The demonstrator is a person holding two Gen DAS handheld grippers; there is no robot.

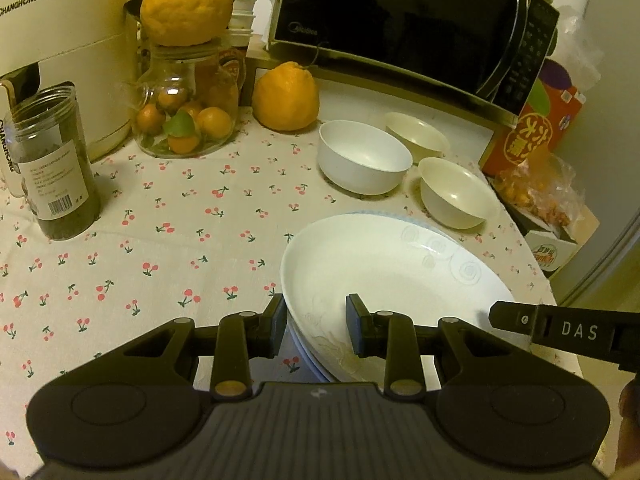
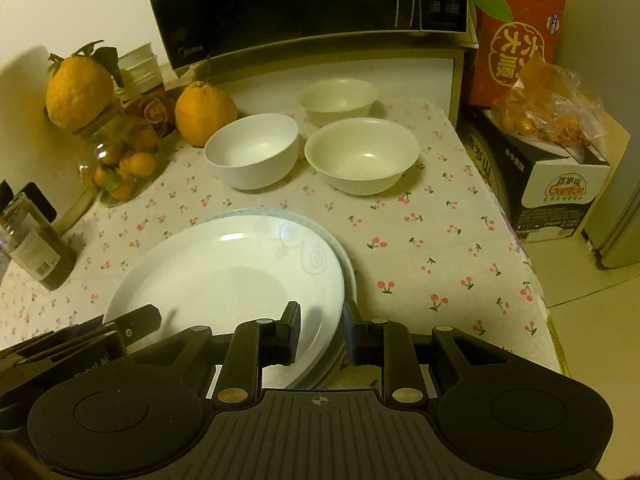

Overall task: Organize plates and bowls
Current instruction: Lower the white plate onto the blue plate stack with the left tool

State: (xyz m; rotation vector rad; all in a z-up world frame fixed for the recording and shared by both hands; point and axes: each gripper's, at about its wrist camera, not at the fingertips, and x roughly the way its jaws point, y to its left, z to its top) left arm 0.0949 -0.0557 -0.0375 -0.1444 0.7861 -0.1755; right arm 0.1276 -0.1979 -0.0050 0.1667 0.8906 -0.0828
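Note:
A white deep plate (image 1: pixel 392 272) (image 2: pixel 224 276) with a faint swirl pattern lies on top of a blue-rimmed plate (image 2: pixel 349 264) on the cherry-print tablecloth. My left gripper (image 1: pixel 317 326) is shut on the top plate's left rim, one pad outside and one inside. At the plate's right rim my right gripper (image 2: pixel 322 328) is shut the same way. Each gripper's fingers (image 1: pixel 516 318) (image 2: pixel 138 322) show in the other's view. Behind the plates stand a white bowl (image 1: pixel 364 156) (image 2: pixel 254 150) and two cream bowls (image 1: pixel 456 192) (image 2: pixel 362 154), (image 1: pixel 416 132) (image 2: pixel 338 98), all upright and empty.
A black microwave (image 1: pixel 400 28) fills the back. At the left are a glass jar of small oranges (image 1: pixel 186 116), a big citrus fruit (image 1: pixel 286 98), a dark jar (image 1: pixel 58 164) and a white appliance (image 1: pixel 68 32). Boxes (image 2: pixel 560 184) sit beyond the table's right edge (image 2: pixel 536 280).

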